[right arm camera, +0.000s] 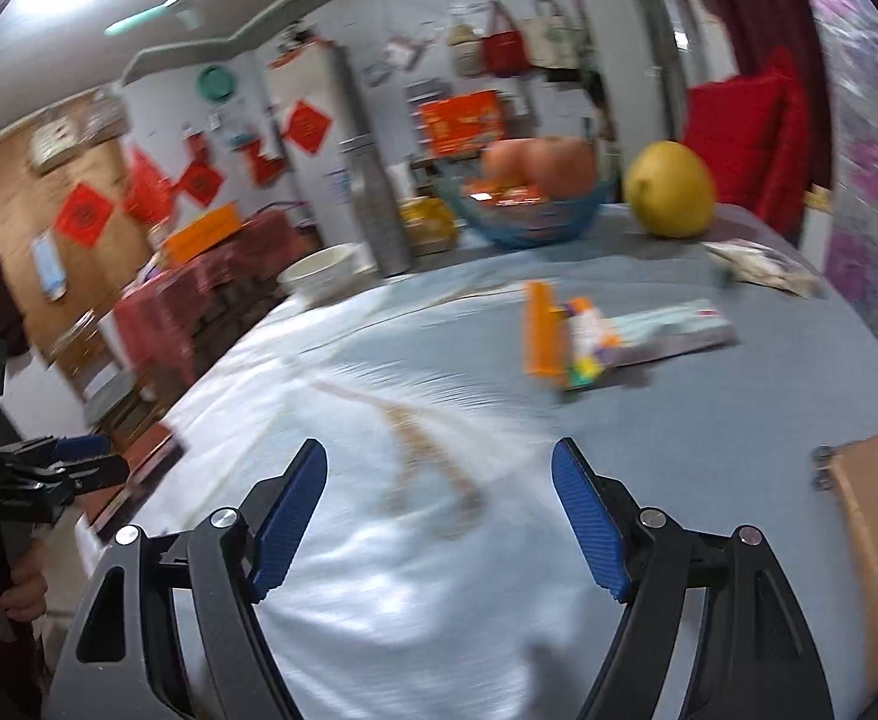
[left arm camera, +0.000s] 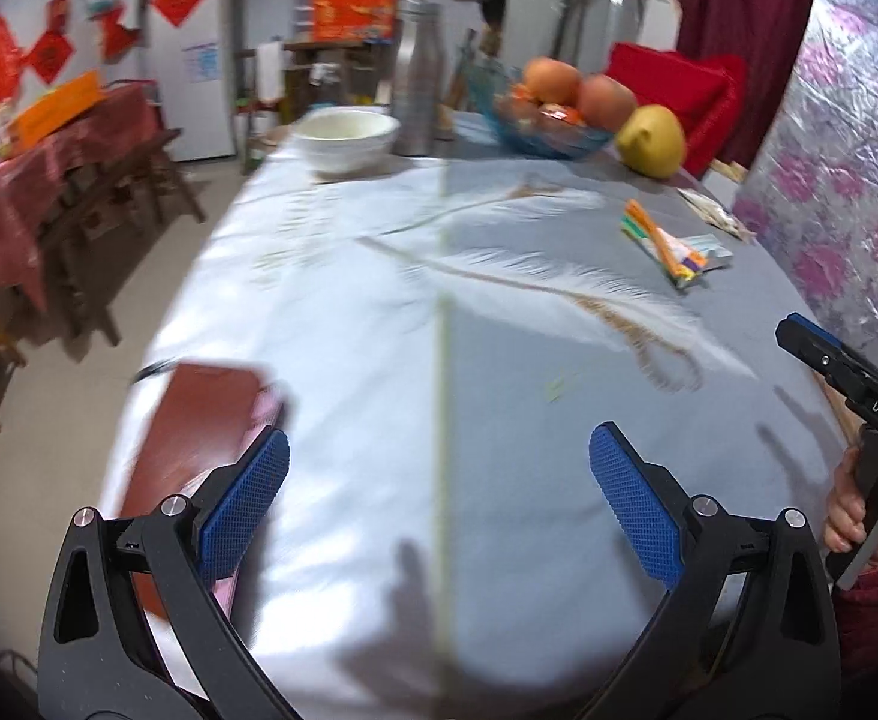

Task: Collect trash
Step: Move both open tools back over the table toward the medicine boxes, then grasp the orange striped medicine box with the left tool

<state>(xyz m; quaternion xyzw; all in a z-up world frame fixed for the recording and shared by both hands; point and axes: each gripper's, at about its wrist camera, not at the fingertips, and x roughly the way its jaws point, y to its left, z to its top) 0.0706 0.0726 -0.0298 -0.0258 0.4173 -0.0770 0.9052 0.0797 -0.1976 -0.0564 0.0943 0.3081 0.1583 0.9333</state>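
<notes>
Red paper decorations (left arm camera: 49, 54) hang on the far wall of a cluttered room, and a round bench (left arm camera: 379, 300) under a pale blue-grey cloth fills both views, which are smeared by blur. At its far side stand a white bowl (left arm camera: 346, 135), a metal bottle (left arm camera: 418, 78), a blue glass fruit bowl (left arm camera: 535, 132) with apples, and a yellow pomelo (left arm camera: 652, 141) just beside that bowl. Toward the right of the cloth lies the trash: an orange and multicoloured wrapper (right arm camera: 559, 336) touching a flat grey packet (right arm camera: 667, 330), with another crumpled wrapper (right arm camera: 763, 264) near the bench edge beyond them. A small green scrap (left arm camera: 556, 387) lies alone nearer the middle. A dark red booklet (left arm camera: 199, 432) sits at the left edge of the bench, and a brown cardboard piece (right arm camera: 877, 540) at the right edge. The left gripper (left arm camera: 439, 498) hangs over bare cloth with its jaws wide and nothing between them. The right gripper (right arm camera: 439, 516) does the same, jaws wide and empty, well short of the wrappers. A hand (left arm camera: 859, 516) in a dark red sleeve holds the right gripper's handle.
</notes>
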